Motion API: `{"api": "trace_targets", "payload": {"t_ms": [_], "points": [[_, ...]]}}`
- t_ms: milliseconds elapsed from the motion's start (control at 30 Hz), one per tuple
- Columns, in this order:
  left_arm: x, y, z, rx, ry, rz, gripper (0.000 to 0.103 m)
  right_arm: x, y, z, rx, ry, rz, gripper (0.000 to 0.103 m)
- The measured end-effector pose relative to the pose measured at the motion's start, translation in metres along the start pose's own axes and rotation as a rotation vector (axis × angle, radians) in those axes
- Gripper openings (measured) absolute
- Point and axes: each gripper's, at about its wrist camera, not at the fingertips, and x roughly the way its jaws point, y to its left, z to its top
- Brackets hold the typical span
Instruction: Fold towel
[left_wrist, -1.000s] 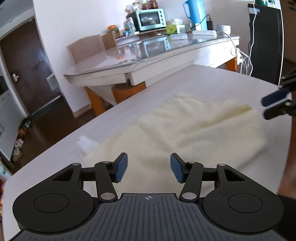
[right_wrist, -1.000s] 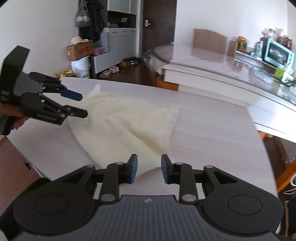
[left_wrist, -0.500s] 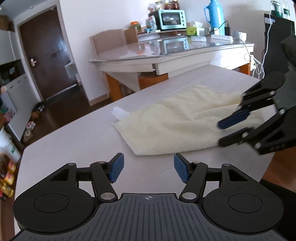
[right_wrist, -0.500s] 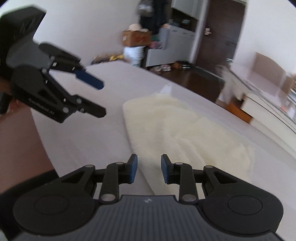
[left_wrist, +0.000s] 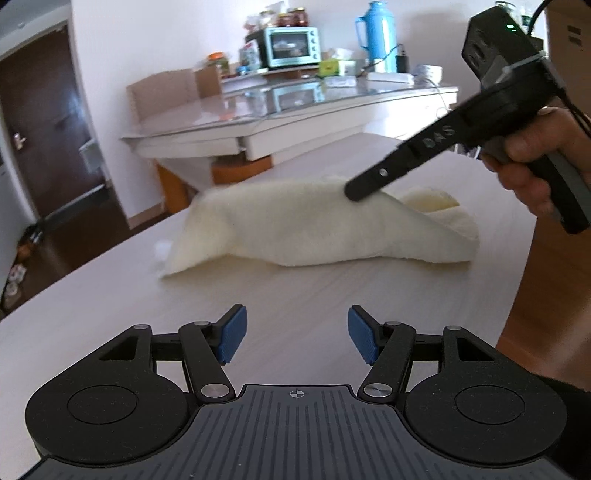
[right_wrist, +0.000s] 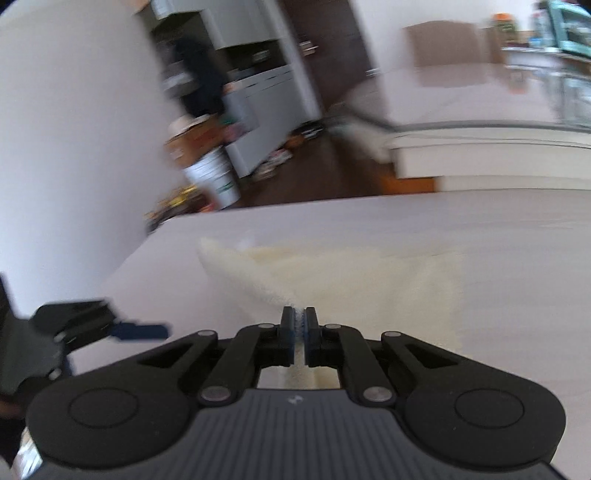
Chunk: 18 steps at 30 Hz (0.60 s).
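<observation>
Right tool (right_wrist: 299, 325): now clamped on cream towel (left_wrist: 317, 229) edge, lifting it tent-like off desk (left_wrist: 295, 295), flat half a second ago | left tool (left_wrist: 293, 334): wide, empty | fold begun.

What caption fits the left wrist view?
Right gripper lifts the towel off the table by a pinched edge; left gripper waits open, short of it.

Room clutter behind the tabletop (left_wrist: 295, 295)

A teal oven (left_wrist: 293, 47) and blue flask (left_wrist: 380, 37) stand on a glass-topped side table (left_wrist: 295, 110); a white bucket (right_wrist: 216, 177) sits on the dark floor.
</observation>
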Motion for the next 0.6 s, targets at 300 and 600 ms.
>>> {"api": "trace_targets", "payload": {"t_ms": [300, 600], "points": [[0.038, 0.01, 0.026, -0.066, -0.022, -0.115, 0.064, -0.001, -0.011, -0.015, -0.04, 0.035, -0.085, 0.007], [0.082, 0.027, 0.046, -0.126, 0.013, -0.209, 0.054, -0.003, -0.019, -0.022, -0.022, 0.032, -0.059, 0.015]]}}
